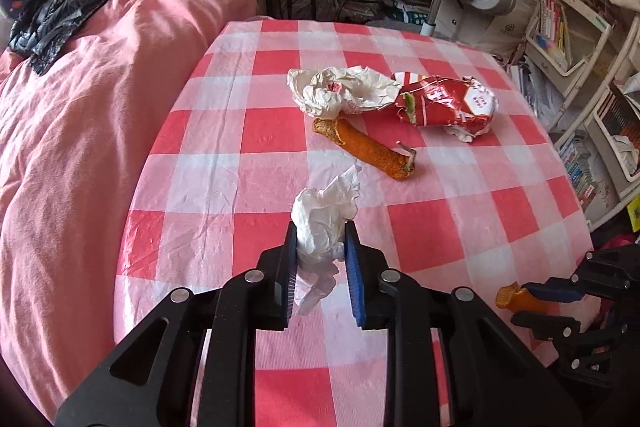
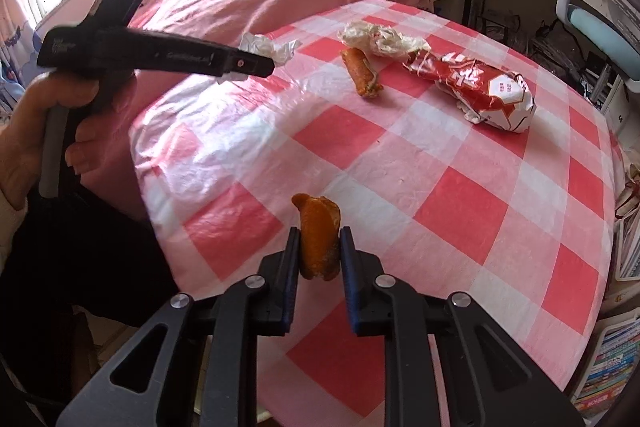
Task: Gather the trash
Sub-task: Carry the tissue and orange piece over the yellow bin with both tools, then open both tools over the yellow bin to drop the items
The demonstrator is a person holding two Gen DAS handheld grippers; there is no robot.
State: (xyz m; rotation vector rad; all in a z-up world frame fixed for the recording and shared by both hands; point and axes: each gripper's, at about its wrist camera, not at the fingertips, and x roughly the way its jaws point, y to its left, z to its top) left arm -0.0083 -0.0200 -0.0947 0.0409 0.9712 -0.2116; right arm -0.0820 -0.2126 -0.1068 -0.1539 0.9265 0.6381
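- Left wrist view: left gripper (image 1: 320,247) is clenched on a crumpled white paper tissue (image 1: 323,223) above the red-and-white checked tablecloth (image 1: 224,131); very light, soft and compressible, it is best pinched through its bulk.
- Right wrist view: right gripper (image 2: 319,247) grasps a curled orange peel piece (image 2: 319,239) at its mid-length; light, semi-stiff, possibly slick.
- On the cloth lie 3 more items: a crumpled white wrapper (image 1: 340,91), a red-and-white printed paper wrapper (image 1: 448,103) and an orange fried roll (image 1: 368,147), the last probably greasy and crumbly.
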